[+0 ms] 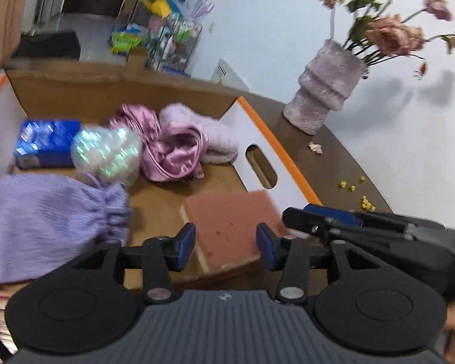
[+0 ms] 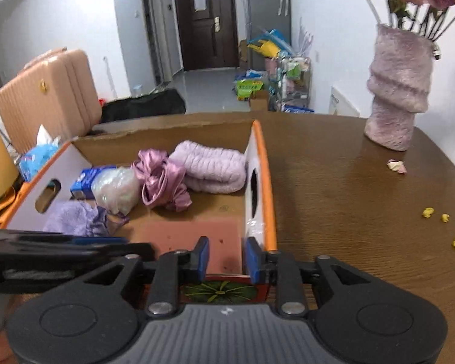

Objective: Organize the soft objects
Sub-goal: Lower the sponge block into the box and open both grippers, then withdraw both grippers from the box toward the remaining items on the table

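My cardboard box (image 2: pixel 259 163) sits open on the brown table (image 2: pixel 348 188), and its contents run from left to right. At the far left lies a blue packet (image 1: pixel 47 142), with a lilac drawstring pouch (image 1: pixel 54 221) nearer to me in the left corner. Next comes a shimmery clear bag (image 1: pixel 106 153) touching the packet, then a crumpled pink satin cloth (image 1: pixel 173 151), and behind and right of that a fluffy lilac towel (image 2: pixel 210 168) rolled against the right wall. On the box floor closest to me lies a flat pink sponge (image 1: pixel 233 227).

My left gripper (image 1: pixel 226 244) hangs over the near part of the box with its blue pads spread apart and nothing between them; the sponge lies just beyond and below the gap. My right gripper (image 2: pixel 227 259) is also parted, somewhat narrower, holding nothing, with the sponge's right end seen between its fingers, beside the box's right wall.

The left camera shows my right gripper from the side, over the box's orange-edged right wall. The right camera alone shows a pink suitcase (image 2: pixel 48 94) and a tissue pack (image 2: pixel 41 154) left of the box. Both views show the fuzzy pink vase (image 2: pixel 397 91) of flowers on the table to the right, with yellow crumbs (image 2: pixel 446 227) scattered nearer me.
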